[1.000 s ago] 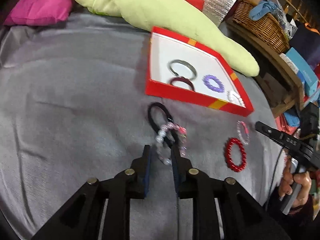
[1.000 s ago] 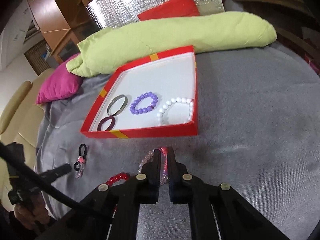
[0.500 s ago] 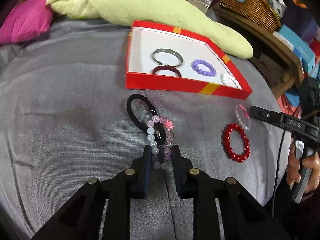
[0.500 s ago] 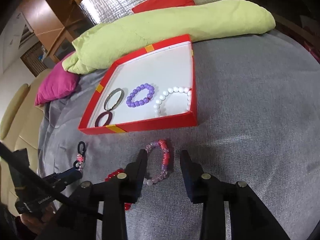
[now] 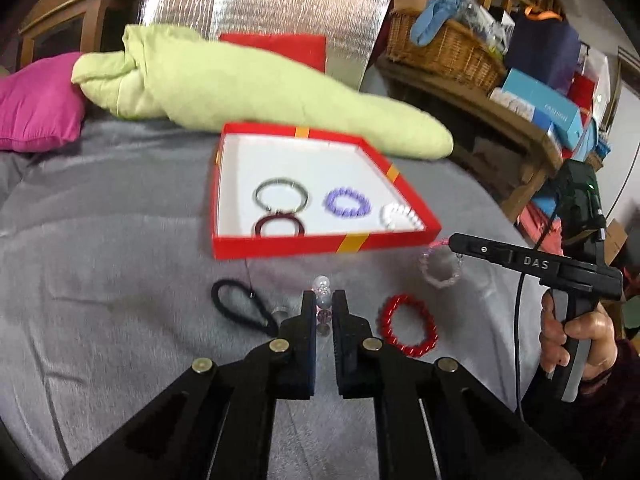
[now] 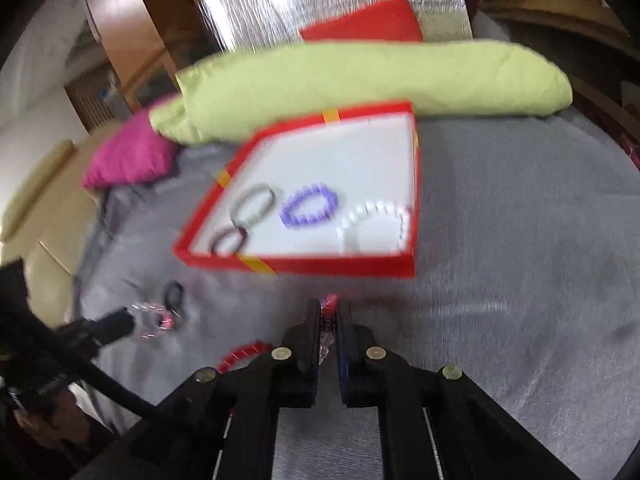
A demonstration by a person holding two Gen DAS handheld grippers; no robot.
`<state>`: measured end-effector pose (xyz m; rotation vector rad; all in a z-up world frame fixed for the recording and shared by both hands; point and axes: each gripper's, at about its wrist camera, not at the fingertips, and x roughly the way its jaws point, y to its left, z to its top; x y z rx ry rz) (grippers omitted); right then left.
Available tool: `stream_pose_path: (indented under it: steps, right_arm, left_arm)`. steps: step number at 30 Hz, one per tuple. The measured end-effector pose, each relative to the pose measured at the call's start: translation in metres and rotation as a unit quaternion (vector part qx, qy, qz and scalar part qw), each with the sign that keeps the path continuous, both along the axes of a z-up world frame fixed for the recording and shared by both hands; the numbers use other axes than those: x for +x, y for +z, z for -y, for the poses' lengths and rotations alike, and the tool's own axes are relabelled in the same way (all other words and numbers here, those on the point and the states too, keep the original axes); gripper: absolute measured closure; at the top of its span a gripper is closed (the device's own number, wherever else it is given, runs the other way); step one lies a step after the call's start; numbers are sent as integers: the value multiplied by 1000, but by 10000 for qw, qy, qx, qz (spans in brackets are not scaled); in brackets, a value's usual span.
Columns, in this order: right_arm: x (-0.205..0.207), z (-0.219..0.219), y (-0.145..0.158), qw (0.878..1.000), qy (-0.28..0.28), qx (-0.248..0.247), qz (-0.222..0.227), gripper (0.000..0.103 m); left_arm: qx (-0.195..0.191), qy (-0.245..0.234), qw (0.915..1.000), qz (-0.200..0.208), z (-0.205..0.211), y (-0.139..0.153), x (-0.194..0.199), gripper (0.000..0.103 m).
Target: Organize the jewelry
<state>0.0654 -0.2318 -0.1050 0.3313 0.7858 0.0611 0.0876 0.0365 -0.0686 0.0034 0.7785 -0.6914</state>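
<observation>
Left claw (image 5: 324,304) pinching pale bead bracelet (image 5: 322,286), lifted off grey bed cover (image 5: 120,280). Right claw (image 6: 329,314) pinching pink bracelet (image 6: 330,303). Carry both level over red box (image 5: 320,246) wall, release on bare white floor.

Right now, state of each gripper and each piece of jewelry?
left gripper: shut on pale bead bracelet
right gripper: shut on pink bead bracelet
red box: open, holds metal bangle, dark band, purple bracelet, white bracelet
red bracelet: on blanket
black hair tie: on blanket
</observation>
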Motion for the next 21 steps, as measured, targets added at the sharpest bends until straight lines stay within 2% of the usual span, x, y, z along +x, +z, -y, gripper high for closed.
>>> stream_pose_path:
  steps: [2, 8, 13, 17, 21]
  right_arm:
    - [-5, 2, 11, 9996, 16, 133, 256, 95]
    - [-15, 0, 26, 9976, 86, 315, 611, 95]
    - [-23, -1, 35, 9957, 160, 384, 832, 95]
    - [-26, 2, 39, 9948, 158, 463, 891, 95]
    - [-20, 6, 41, 9946, 119, 503, 897, 95]
  left_arm:
    - [-101, 24, 9999, 105, 0, 5, -2, 96]
    - [-398, 123, 9980, 484, 3, 23, -7, 96]
    - [-179, 229, 9961, 828, 15, 30, -10, 96]
    - [-50, 185, 9956, 922, 24, 31, -9, 96]
    - [-114, 172, 9959, 879, 28, 32, -5, 96]
